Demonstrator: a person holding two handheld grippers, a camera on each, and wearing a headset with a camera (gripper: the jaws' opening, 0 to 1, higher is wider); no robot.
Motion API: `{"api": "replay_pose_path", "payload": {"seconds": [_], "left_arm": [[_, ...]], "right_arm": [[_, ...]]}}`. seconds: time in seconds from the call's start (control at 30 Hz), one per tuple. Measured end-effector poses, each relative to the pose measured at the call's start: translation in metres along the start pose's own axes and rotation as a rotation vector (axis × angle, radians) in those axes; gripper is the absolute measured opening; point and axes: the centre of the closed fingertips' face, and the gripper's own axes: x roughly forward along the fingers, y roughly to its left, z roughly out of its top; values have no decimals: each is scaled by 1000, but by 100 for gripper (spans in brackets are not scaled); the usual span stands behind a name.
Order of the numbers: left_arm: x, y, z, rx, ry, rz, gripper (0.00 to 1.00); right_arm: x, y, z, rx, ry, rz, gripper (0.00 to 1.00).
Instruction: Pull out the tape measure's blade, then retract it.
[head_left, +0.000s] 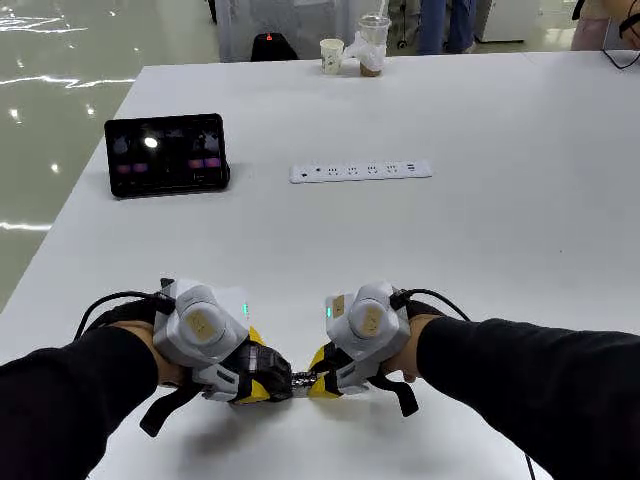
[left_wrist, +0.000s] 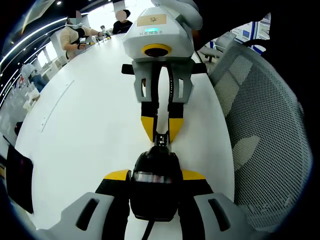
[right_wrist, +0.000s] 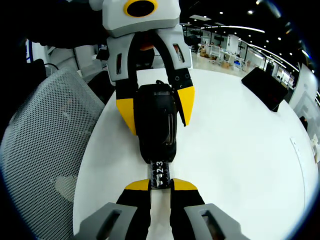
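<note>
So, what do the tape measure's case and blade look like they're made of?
The case, clamped by the left hand-held gripper: black, mostly matte with a glossier side panel, so probably moulded plastic, perhaps rubber-coated. The blade, pinched by the right hand-held gripper: a thin flat strip, black with white numerals, likely painted metal, though the look alone cannot confirm it.

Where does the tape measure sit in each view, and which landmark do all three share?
Head view: tape measure at bottom centre.
Left gripper view: bottom centre, clamped by the left gripper.
Right gripper view: centre; its blade reaches the right gripper.
Shared landmark: the white table.
</note>
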Motion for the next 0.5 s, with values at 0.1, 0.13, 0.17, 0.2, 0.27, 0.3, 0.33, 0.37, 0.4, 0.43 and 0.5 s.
{"api": "replay_pose_path", "payload": {"seconds": [0.1, 0.13, 0.17, 0.2, 0.27, 0.3, 0.33, 0.37, 0.4, 0.43, 0.5], "left_arm": [[0, 0, -1, 0, 0, 0, 31], [0, 0, -1, 0, -1, 0, 31], [0, 0, -1, 0, -1, 0, 31], [0, 0, -1, 0, -2, -1, 31], [0, 0, -1, -1, -2, 0, 31], [0, 0, -1, -1, -1, 0, 31], [0, 0, -1, -1, -1, 0, 31], [0, 0, -1, -1, -1, 1, 31], [0, 0, -1, -1, -1, 1, 31], [0, 0, -1, -1, -1, 1, 31], [0, 0, -1, -1, -2, 2, 31]], "right_arm": [[-2, -1, -2, 11, -8, 6, 11], [-2, 0, -2, 12, -9, 6, 10], [-2, 0, -2, 10, -8, 7, 10], [-2, 0, -2, 8, -6, 8, 10], [-3, 0, -3, 9, -5, 7, 11], [-4, 0, -3, 9, -6, 6, 11], [-4, 0, -4, 10, -7, 6, 11], [-4, 0, -4, 11, -8, 5, 11], [-4, 0, -4, 13, -8, 4, 11], [-5, 0, -4, 15, -9, 3, 11], [-5, 0, -5, 15, -7, 2, 11]]}}
